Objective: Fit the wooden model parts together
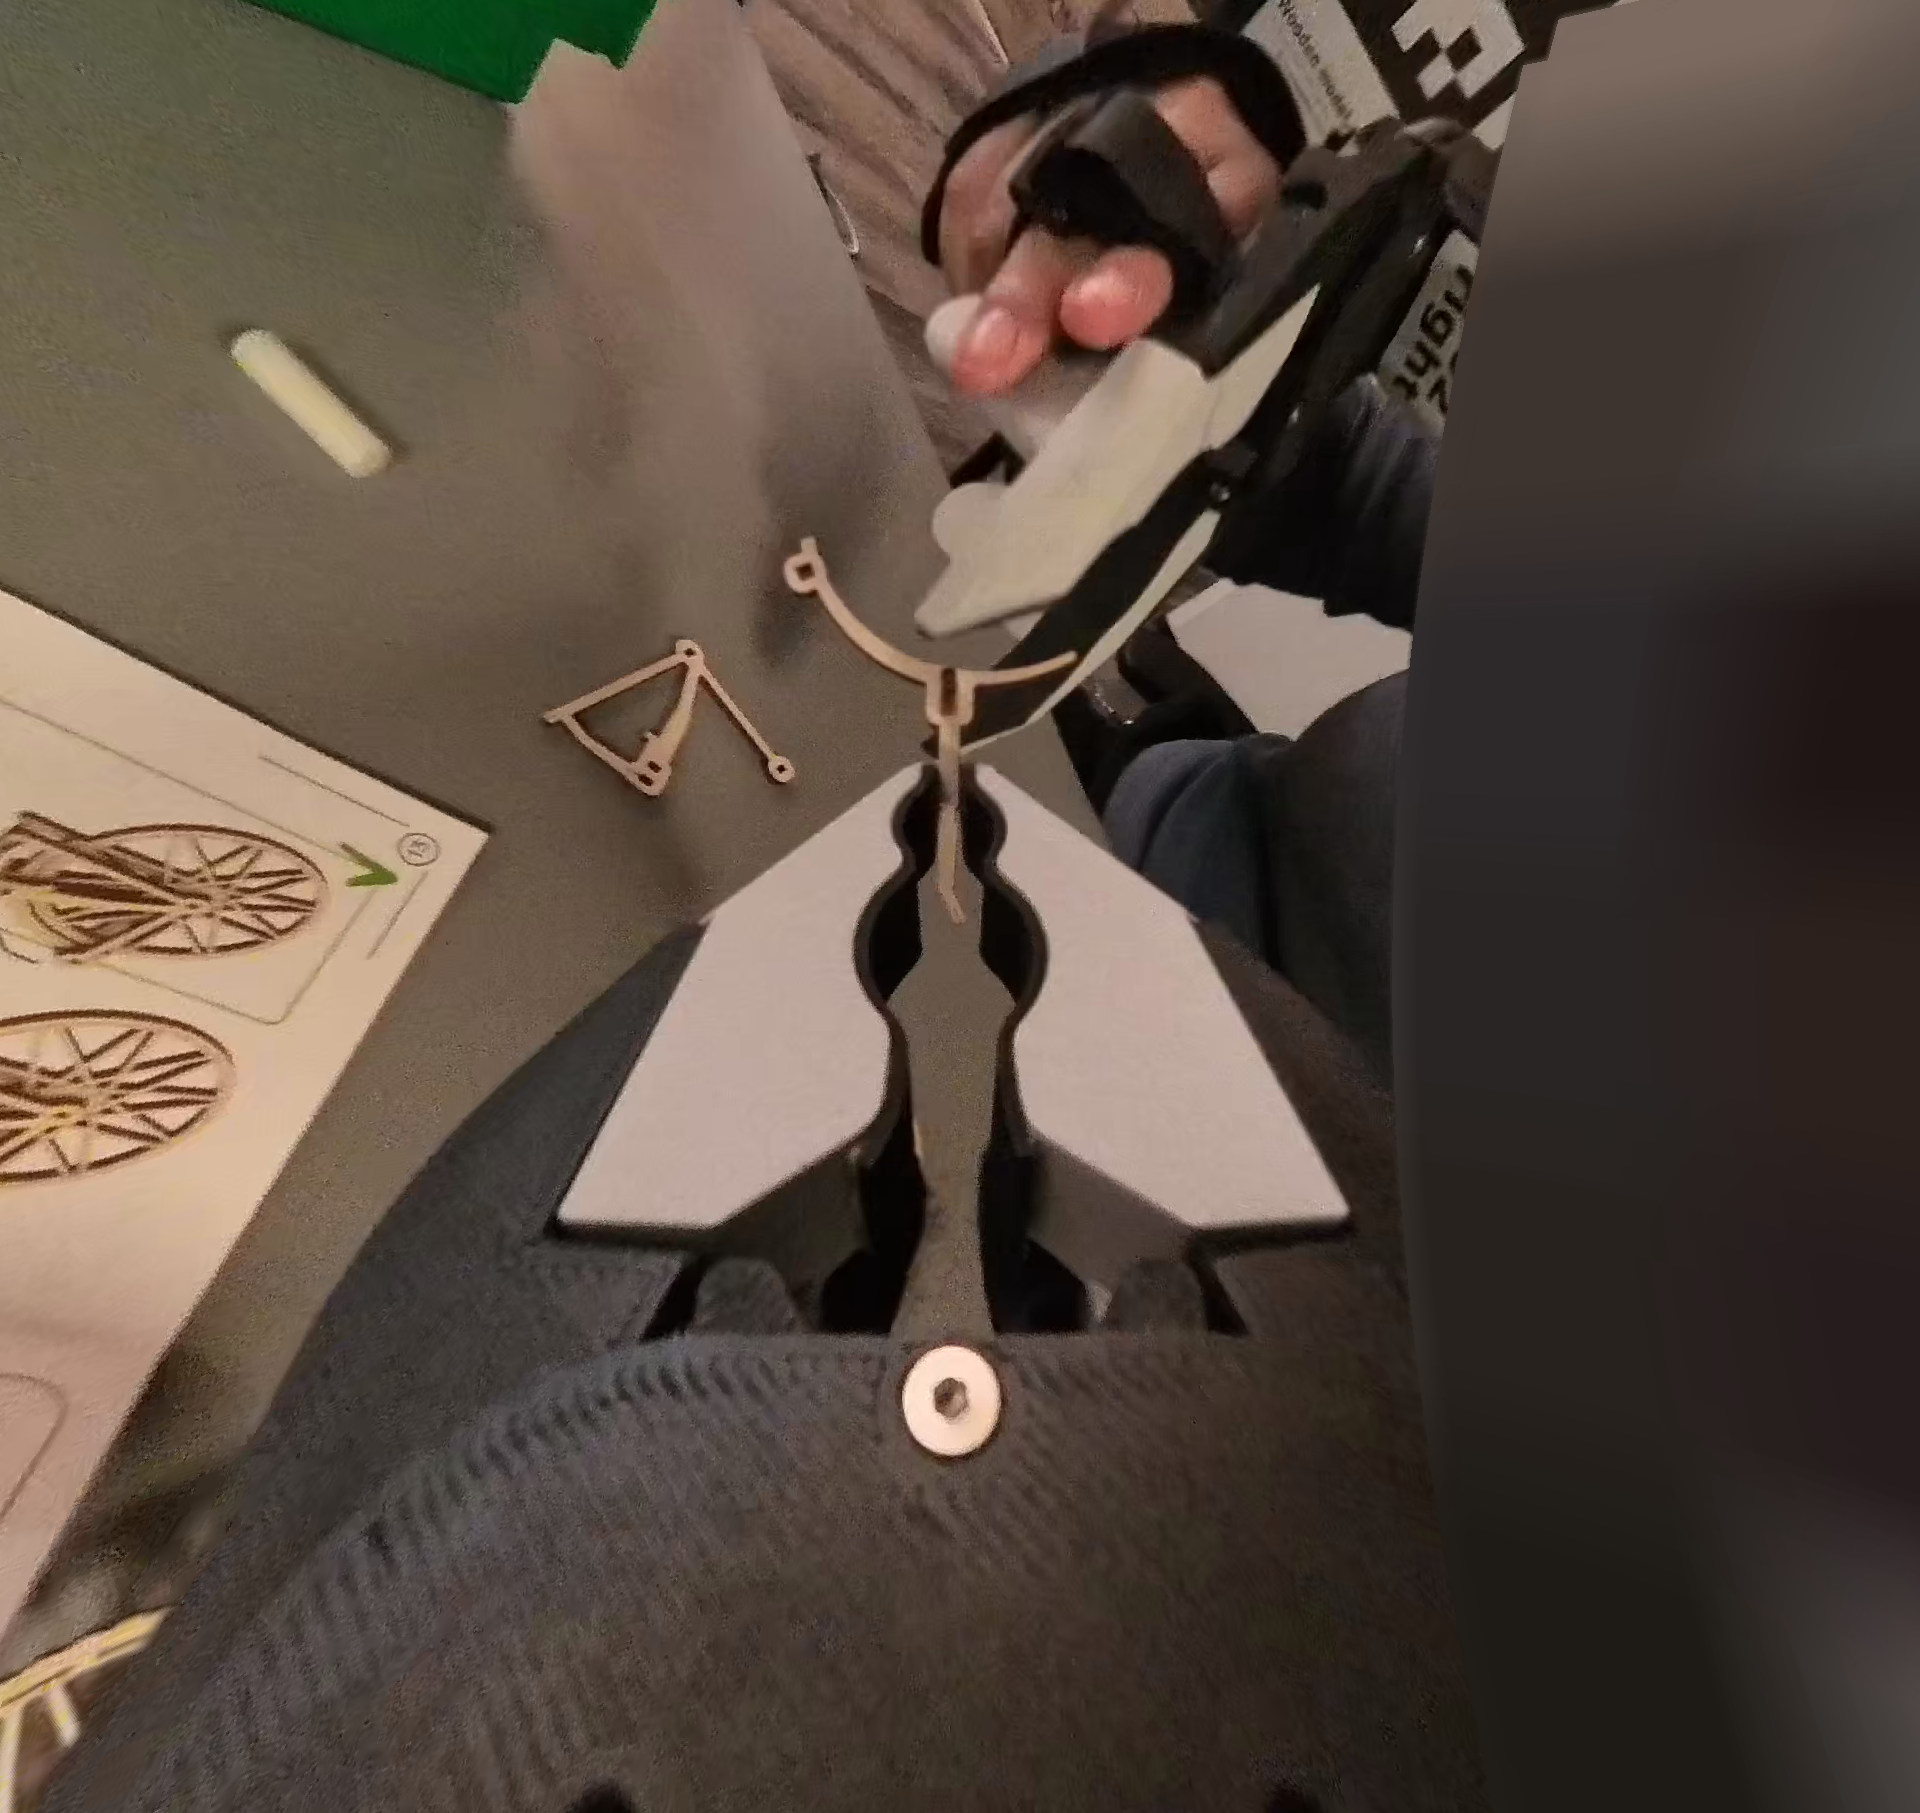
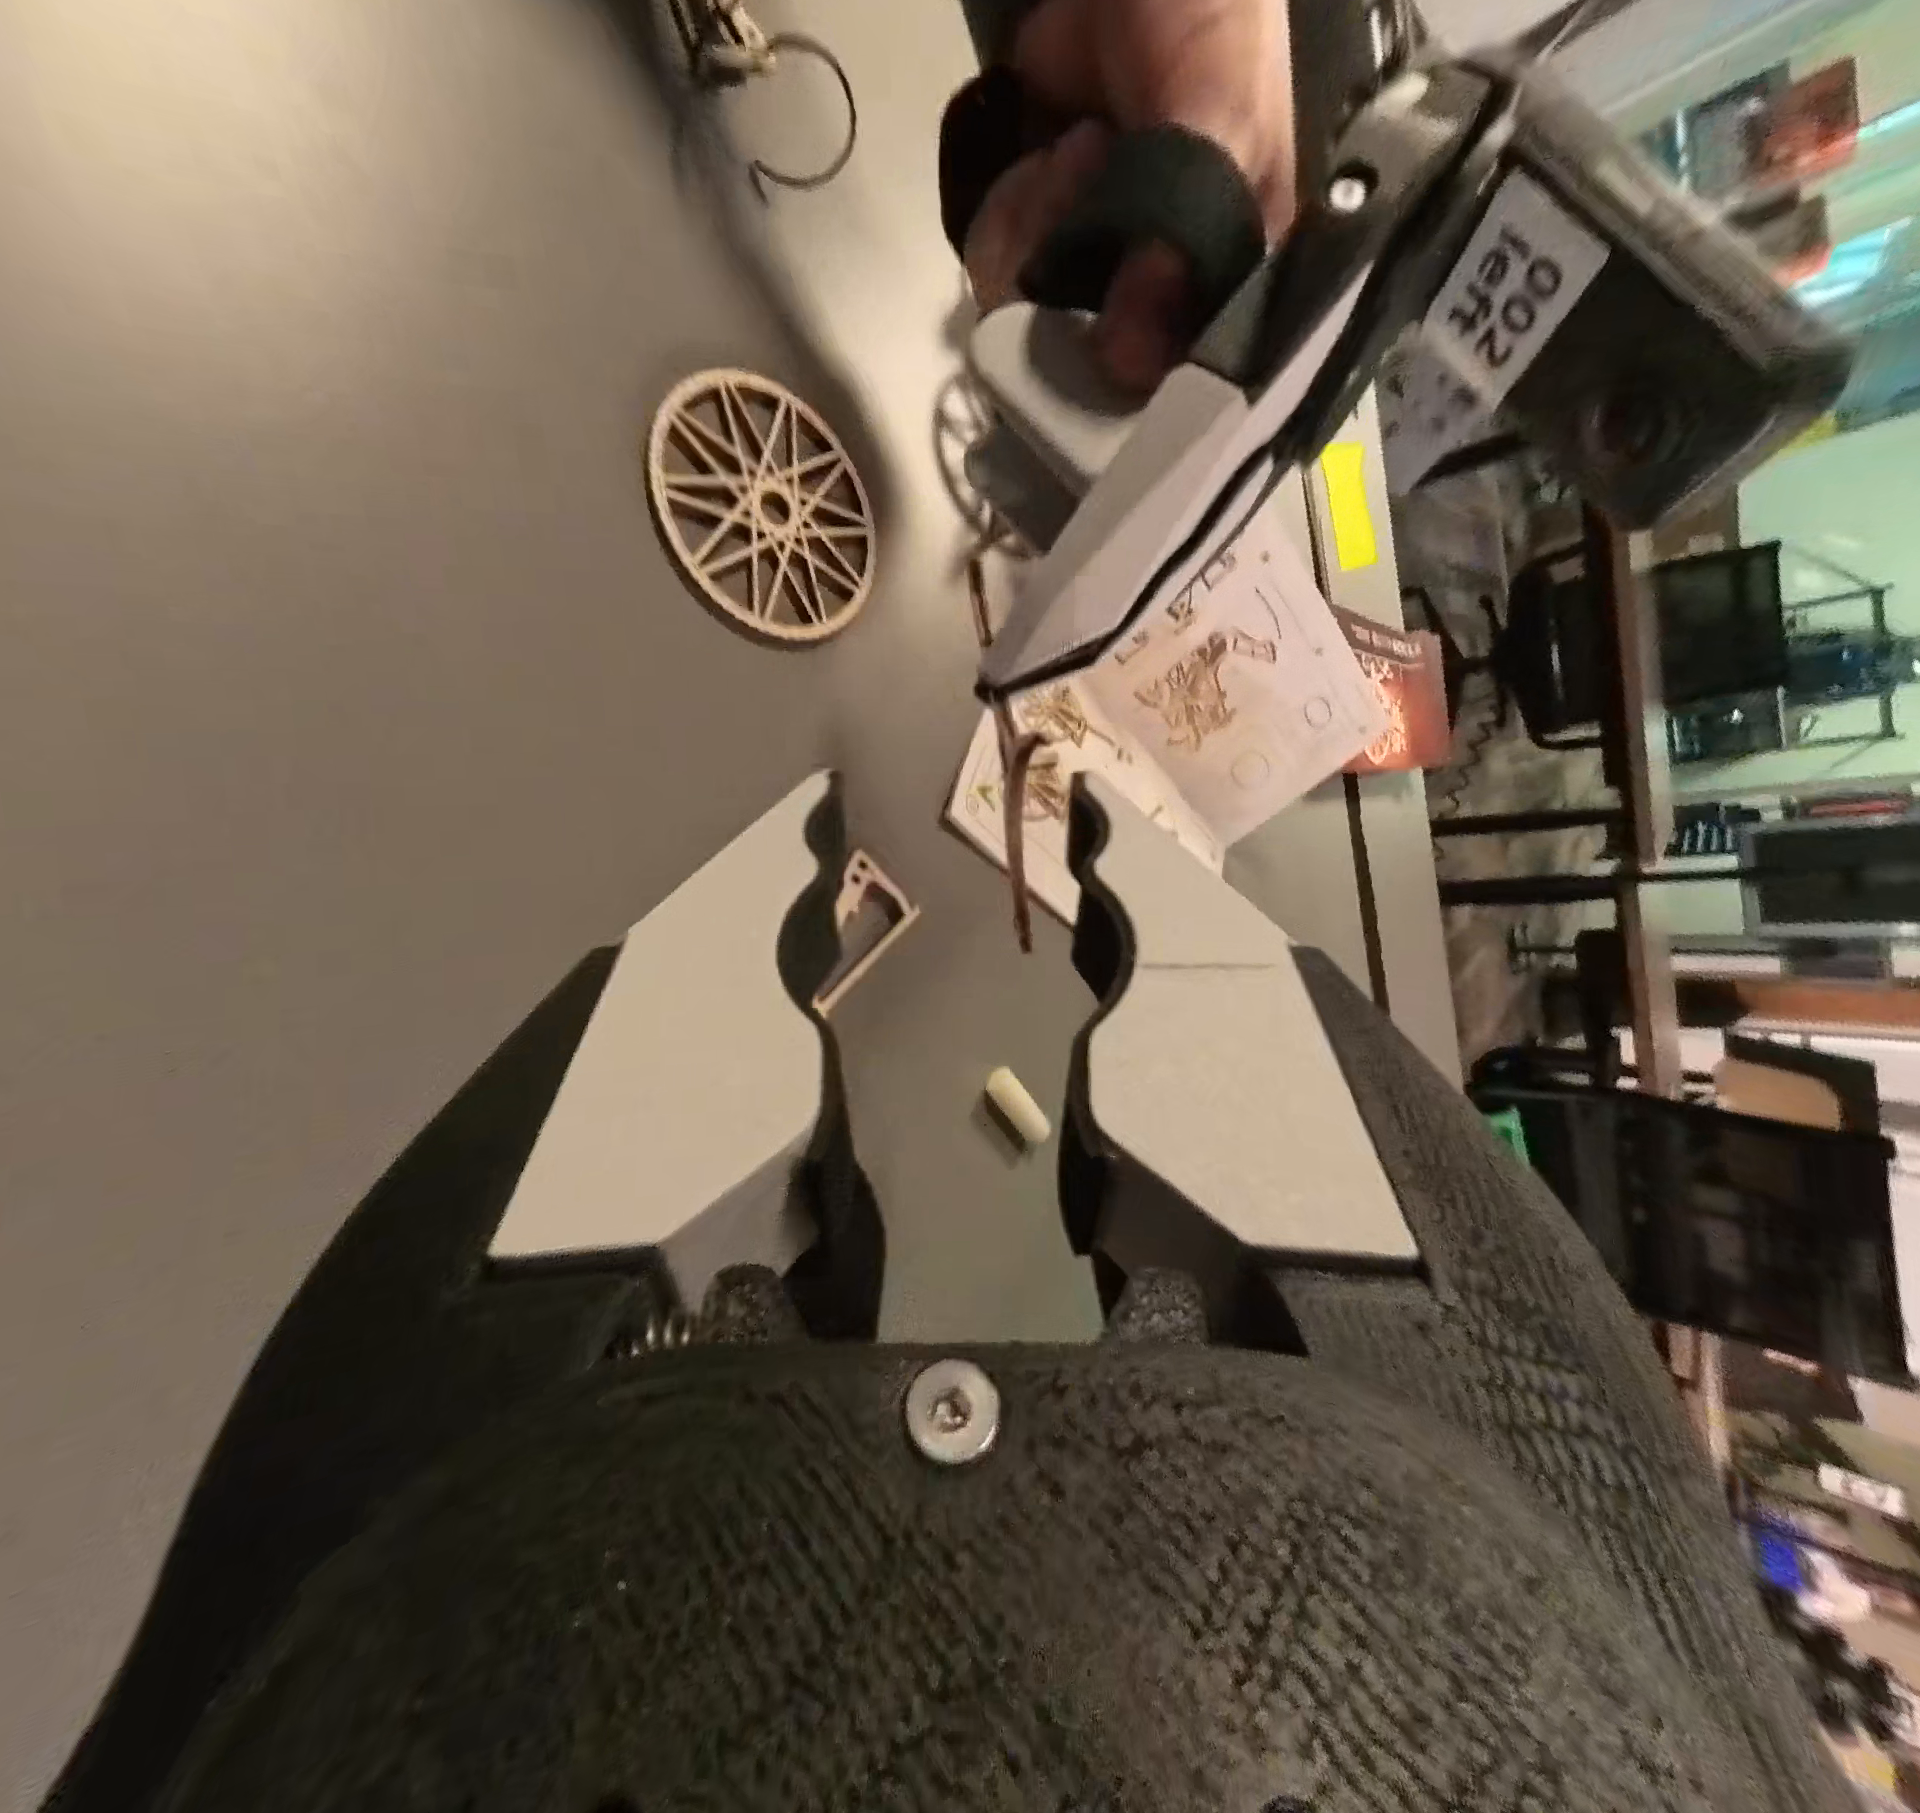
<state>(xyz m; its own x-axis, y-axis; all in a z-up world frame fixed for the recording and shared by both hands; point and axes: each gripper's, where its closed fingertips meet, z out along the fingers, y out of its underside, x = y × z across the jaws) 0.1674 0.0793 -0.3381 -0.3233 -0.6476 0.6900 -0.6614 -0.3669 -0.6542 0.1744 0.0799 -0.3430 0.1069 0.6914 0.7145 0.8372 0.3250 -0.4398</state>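
Though motion-blurred, curved wooden part in left tool.

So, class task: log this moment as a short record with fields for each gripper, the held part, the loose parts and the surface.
left gripper: shut on curved wooden part
held part: curved wooden part, thin arc with stem, stem pinched at the fingertips
right gripper: open, holds nothing
loose parts: triangular frame piece; spoked wheel; small white peg
paper: instruction sheet
surface: grey table
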